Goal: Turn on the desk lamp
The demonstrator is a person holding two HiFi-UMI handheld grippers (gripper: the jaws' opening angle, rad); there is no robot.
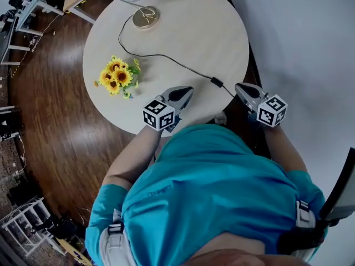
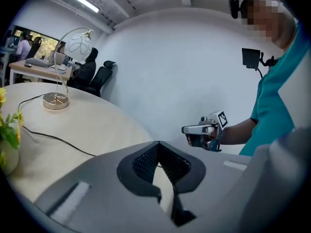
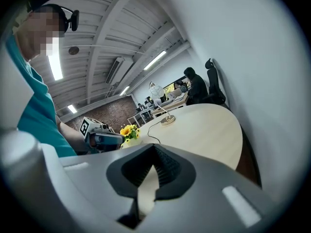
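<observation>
The person stands at the near edge of the round worktop [image 1: 194,26] with both tools held low and nothing in either. The left tongs [image 1: 186,93] are clenched, tips meeting with only bare worktop showing through the gap behind them, and the right tongs [image 1: 242,88] are pinched together the same way. The lamp [image 1: 145,17] sits well ahead of both tongs on the far side of the worktop, its brass foot flat and its thin curved stem rising to a pale round shade. A black cord [image 1: 166,57] runs from that foot back toward the tongs and carries a small dark block [image 1: 216,82], probably the switch. The block lies between the two tongs, closer to the right pair and just ahead of them. A bunch of sunflowers [image 1: 117,75] stands ahead and to the outside of the left tongs. I would say the task has not started. The block is small, loose and close to the edge, so a push from closed tips that lands off-centre could skate it sideways or over the edge. Any tug on the cord would go straight to a light, top-heavy lamp and might drag or tip it. A wide reach with the left tongs could catch the flowers.
</observation>
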